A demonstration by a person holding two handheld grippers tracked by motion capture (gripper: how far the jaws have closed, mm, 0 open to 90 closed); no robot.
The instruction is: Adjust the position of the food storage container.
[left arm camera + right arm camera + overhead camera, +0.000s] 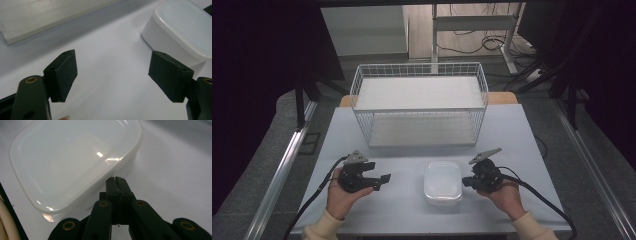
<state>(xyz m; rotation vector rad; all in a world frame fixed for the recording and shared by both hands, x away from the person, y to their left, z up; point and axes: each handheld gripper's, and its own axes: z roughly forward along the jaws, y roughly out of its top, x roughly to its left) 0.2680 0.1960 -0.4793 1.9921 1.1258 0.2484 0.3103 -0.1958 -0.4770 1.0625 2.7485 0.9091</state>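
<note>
The left gripper (384,178) rested at the near left of the bench (362,135), jaws spread wide and empty, aimed toward the lidded white plastic container (442,183) at near centre. The right gripper (465,182) sat just beside the container's right side, jaws pressed together on nothing. A white wire basket (419,102) stood at the far centre, well apart. Judged step: approach, before any grasp. A grasp would first require the right jaws to part.
</note>
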